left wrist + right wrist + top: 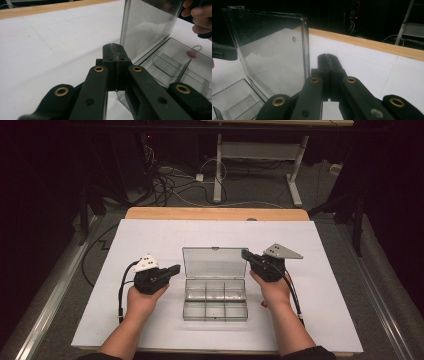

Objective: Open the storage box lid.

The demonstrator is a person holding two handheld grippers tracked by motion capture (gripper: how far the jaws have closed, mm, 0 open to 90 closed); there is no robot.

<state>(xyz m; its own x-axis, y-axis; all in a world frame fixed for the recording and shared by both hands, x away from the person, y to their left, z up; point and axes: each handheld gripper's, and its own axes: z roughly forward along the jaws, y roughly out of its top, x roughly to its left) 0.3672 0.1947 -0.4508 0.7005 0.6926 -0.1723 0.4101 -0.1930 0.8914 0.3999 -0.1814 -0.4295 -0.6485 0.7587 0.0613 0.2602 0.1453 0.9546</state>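
I see a white sheet (150,235) covering the desk (215,213), wood showing along the far edge. Beyond it, cables (170,182) tangle on the floor beside a white table frame (260,155).

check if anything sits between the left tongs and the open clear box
Nothing visible does. The left tongs, shut, sit just left of the clear compartment box, pointing at its upright lid, with bare white tabletop between them.
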